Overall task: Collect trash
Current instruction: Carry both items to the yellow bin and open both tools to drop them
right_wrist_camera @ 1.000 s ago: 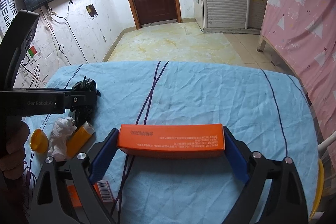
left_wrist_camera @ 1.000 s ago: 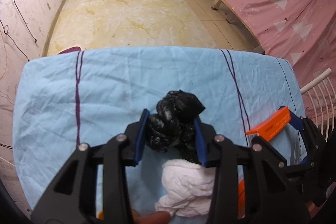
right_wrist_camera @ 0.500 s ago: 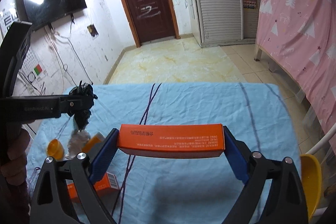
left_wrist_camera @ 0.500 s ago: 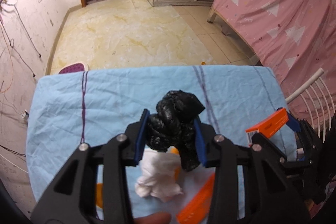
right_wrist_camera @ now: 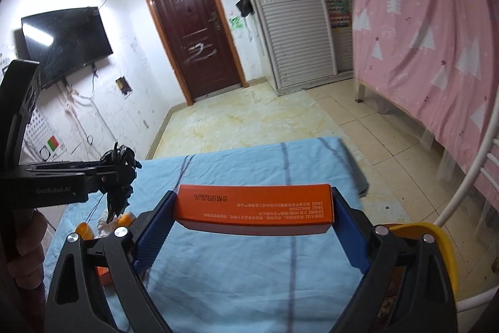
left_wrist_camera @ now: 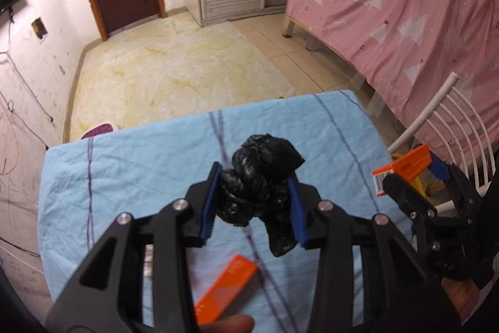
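Observation:
My left gripper is shut on a crumpled black plastic bag and holds it well above the blue-clothed table. It also shows in the right wrist view, hanging from the left gripper at the left. My right gripper is shut on a long orange box, held across its ends above the table; in the left wrist view the box sits at the right edge. On the table lie another orange box, a white crumpled tissue and orange caps.
A yellow bin stands at the table's right side beside a white chair back. A pink-draped bed is at the right. Bare tile floor and a brown door lie beyond the table.
Both grippers have risen and swung right with their loads. The table lies lower in both views, and the white tissue has left the left wrist view.

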`<state>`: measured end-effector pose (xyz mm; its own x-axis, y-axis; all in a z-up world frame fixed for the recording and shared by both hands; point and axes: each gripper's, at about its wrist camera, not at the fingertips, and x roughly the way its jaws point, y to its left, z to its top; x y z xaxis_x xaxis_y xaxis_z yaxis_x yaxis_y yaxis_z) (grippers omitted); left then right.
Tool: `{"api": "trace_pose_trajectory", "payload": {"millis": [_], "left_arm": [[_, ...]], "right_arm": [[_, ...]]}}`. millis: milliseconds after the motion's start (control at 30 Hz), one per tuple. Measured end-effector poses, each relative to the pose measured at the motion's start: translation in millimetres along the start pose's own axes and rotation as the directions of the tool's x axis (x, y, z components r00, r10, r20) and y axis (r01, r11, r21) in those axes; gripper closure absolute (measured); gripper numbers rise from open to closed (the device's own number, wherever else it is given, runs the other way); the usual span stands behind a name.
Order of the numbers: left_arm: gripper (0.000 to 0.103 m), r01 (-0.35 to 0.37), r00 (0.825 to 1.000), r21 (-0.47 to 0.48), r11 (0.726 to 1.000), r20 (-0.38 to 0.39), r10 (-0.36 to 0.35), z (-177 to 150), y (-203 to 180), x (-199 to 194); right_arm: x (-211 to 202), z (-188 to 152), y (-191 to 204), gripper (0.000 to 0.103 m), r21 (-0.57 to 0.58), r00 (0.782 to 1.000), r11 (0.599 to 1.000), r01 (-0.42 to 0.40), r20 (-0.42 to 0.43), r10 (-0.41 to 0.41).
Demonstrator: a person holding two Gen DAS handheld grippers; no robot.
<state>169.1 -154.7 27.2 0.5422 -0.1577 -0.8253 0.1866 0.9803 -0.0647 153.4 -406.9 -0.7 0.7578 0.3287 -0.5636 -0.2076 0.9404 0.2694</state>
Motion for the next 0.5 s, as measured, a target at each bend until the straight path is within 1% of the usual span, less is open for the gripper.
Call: {"api": "trace_pose_trajectory", "payload": {"millis": [200, 500], "left_arm": [[0.065, 0.016, 1.0, 0.051, 0.999, -0.003, -0.016, 2.3, -41.0, 3.3], [0.065, 0.063, 0.998, 0.127, 0.99, -0.022, -0.061, 3.7, -105.6, 13.3]], "right_arm": [[-25.3, -0.8, -41.1, 0.016, 0.051, 0.998, 0.998, 0.039, 0.048, -0.041], [-50.7, -16.1, -111.3, 0.016, 0.15, 0.992, 0.984, 0.091, 0.071, -0.103]]}}
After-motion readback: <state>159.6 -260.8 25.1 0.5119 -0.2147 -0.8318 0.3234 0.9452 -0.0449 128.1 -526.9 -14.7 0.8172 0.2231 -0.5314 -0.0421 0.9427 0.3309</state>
